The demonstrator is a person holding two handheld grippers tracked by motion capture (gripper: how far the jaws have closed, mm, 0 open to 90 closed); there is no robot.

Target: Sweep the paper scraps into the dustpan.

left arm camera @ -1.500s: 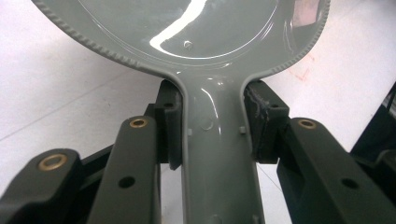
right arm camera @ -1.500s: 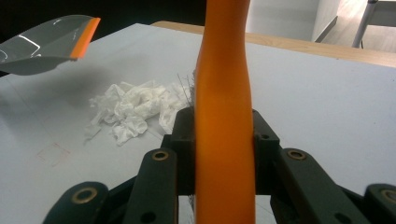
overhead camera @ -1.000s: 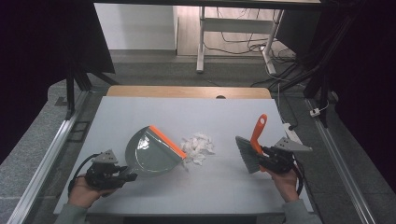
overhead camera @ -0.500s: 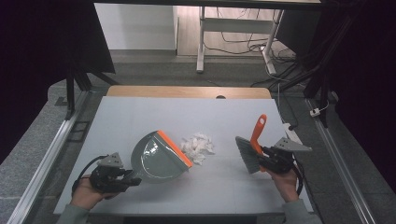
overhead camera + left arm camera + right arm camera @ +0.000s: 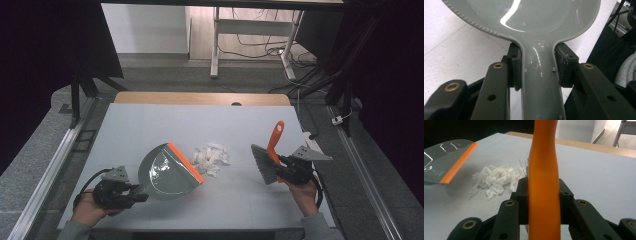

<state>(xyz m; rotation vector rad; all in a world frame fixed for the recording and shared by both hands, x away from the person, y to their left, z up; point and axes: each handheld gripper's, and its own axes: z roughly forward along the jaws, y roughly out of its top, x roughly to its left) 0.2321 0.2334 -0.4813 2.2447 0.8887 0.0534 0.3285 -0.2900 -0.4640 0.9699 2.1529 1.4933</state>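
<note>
The left gripper (image 5: 131,194) has its jaws clamped on the handle of a grey dustpan (image 5: 167,170) at the surface's (image 5: 150,120) front left. Crumpled paper scraps (image 5: 211,157) lie just beside its orange lip; to the right, the right gripper (image 5: 285,167) clamps a brush (image 5: 270,155) by its orange handle

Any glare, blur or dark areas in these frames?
Left gripper view: a bright curved glare streak on the glossy grey dustpan, with the handle sharp between the jaws. Right gripper view: the orange brush handle is close and soft, and the paper scraps look blown out. High view: the table is evenly lit; the surroundings fall to black.
</note>
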